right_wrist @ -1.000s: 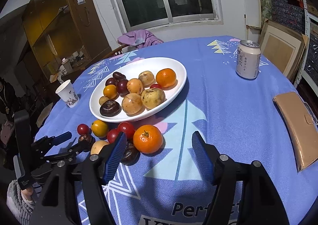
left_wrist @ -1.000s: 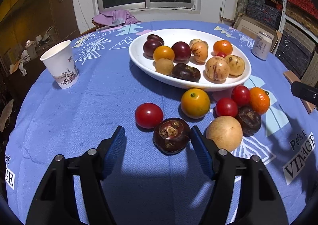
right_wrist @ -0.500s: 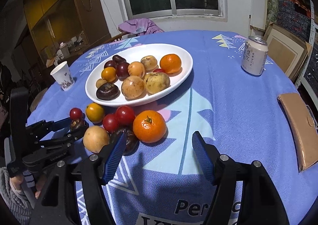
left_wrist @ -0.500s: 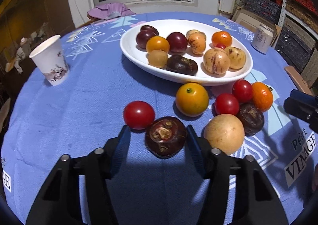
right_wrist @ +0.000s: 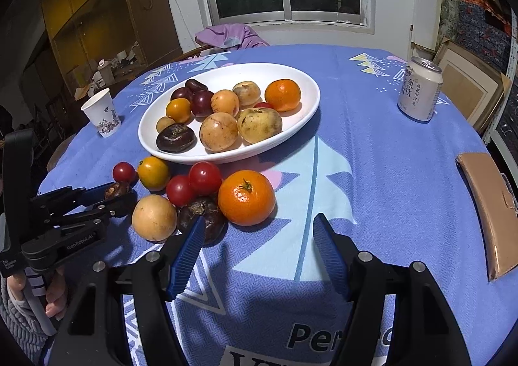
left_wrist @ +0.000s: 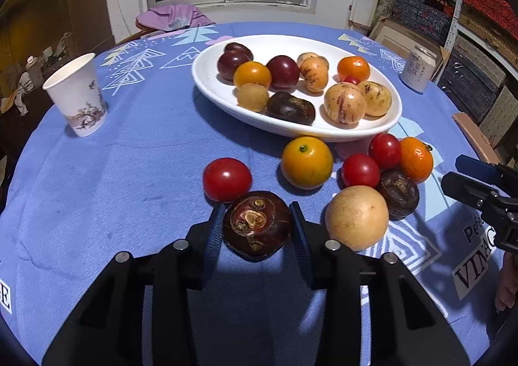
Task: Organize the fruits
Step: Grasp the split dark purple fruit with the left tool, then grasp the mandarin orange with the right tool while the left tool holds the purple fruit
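Note:
My left gripper (left_wrist: 256, 208) is closing its jaws on a dark brown fruit (left_wrist: 255, 225) that lies on the blue cloth; both blue pads touch its sides. From the right wrist view the same gripper (right_wrist: 120, 196) holds that fruit (right_wrist: 116, 188) at the far left. Beside it lie a red tomato (left_wrist: 227, 179), a yellow citrus (left_wrist: 306, 162) and a pale round fruit (left_wrist: 356, 217). The white plate (left_wrist: 207, 81) behind holds several fruits. My right gripper (right_wrist: 259, 220) stands open over the cloth, just in front of a mandarin (right_wrist: 246, 196), gripping nothing.
A paper cup (left_wrist: 76, 95) stands at the left and a drinks can (right_wrist: 419, 89) at the far right. A brown wallet (right_wrist: 489, 210) lies near the right table edge. A purple cloth (left_wrist: 174, 18) hangs on a chair behind the table.
The left jaws have drawn in from wide apart until they meet the dark brown fruit. The right gripper has edged a little lower and nearer the loose fruits, its jaws unchanged.

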The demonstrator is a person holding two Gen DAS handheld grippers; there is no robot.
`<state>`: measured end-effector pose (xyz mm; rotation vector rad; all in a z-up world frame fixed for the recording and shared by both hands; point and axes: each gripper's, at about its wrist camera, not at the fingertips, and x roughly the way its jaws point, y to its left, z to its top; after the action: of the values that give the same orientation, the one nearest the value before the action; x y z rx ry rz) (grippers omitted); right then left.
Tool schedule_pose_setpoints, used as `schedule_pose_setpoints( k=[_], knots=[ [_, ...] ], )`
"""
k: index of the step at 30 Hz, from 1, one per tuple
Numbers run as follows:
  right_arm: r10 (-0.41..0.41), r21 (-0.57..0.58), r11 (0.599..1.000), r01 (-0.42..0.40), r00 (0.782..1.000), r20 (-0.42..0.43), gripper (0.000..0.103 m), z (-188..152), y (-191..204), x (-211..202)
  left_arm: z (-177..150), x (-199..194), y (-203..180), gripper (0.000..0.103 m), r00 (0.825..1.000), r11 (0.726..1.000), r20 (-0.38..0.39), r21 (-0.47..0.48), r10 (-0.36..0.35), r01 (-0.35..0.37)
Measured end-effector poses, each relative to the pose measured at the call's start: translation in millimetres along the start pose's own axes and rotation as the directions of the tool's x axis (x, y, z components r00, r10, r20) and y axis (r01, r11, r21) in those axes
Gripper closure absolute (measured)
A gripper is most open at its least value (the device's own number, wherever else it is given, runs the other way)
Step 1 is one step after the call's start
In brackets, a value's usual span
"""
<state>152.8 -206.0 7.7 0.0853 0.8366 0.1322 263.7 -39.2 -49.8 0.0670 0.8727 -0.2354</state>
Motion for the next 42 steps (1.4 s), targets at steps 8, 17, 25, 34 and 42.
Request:
schedule_pose_setpoints(
  k=[8,17,25,34,42],
  knots=[
    [-0.035,-0.061,0.998,0.034,0.999,-0.01,0.033,-5.9,11.6,7.3,-2.0,-7.7,14.0,0.063,0.998,0.997,0.009,-0.047,0.054,-0.054],
    [-0.013,-0.091,0.996,0.012,1.0,-0.004,0.041,-7.9,23.0,3.5,-2.9,-6.1,11.8,0.063,0.998,0.998,0.006,-0.028,0.056,-0.056],
    [0.046,0.049,0.998,-0.044,0.998,-0.045,0.041,10.8,-3.6,26.9,-3.9,-4.6,7.7,0.063,0.999,0.999,0.003,-0.011,0.05,-0.05],
    [0.136,0.127,0.984,-0.126,0.988,-0.076,0.055,18.4,-10.7,43.7,-4.8,-5.2,2.8,0.063,0.997,0.997,0.017,0.011,0.075,-0.075],
    [0.111,0.115,0.988,-0.103,0.992,-0.059,0.056,16.5,-6.4,39.9,-5.7,-8.8,-0.7,0.063,0.994,0.995,0.041,0.027,0.099,-0.101]
  ],
)
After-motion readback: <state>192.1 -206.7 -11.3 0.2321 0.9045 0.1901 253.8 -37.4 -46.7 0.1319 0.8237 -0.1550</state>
